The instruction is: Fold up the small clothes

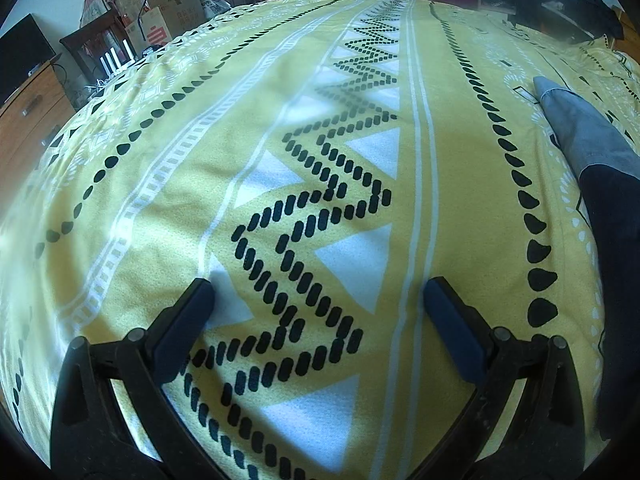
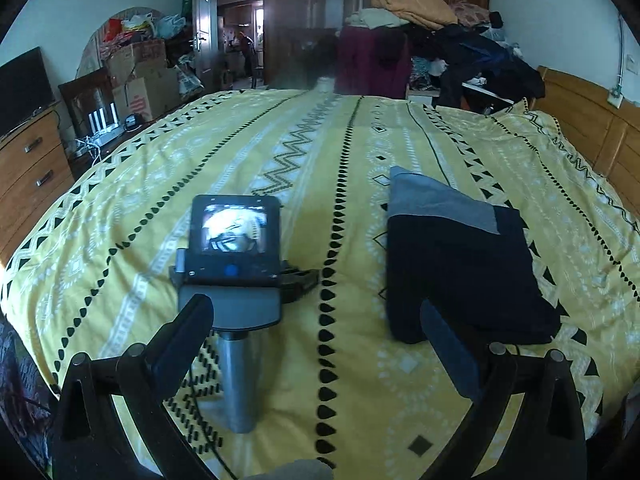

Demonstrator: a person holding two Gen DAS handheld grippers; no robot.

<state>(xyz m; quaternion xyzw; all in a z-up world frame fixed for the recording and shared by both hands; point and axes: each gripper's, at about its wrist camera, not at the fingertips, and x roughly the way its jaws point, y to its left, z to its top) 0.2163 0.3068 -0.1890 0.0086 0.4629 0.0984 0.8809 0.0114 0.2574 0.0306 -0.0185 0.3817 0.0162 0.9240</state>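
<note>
A folded dark navy garment with a grey-blue panel [image 2: 460, 256] lies flat on the yellow patterned bedspread [image 2: 280, 152], right of centre in the right wrist view. It also shows at the right edge of the left wrist view [image 1: 600, 184]. My right gripper [image 2: 316, 312] is open and empty, held above the bed just in front of the garment's near edge. My left gripper [image 1: 318, 292] is open and empty, low over the bare bedspread [image 1: 320, 200], left of the garment. The left gripper's body with its small screen [image 2: 234, 240] rests on the bed in the right wrist view.
A wooden dresser [image 2: 28, 168] with a dark TV stands left of the bed. Cardboard boxes and bags [image 2: 140, 76] pile at the back left. Heaped clothes [image 2: 440, 40] sit beyond the far edge. A wooden headboard [image 2: 580, 120] runs along the right.
</note>
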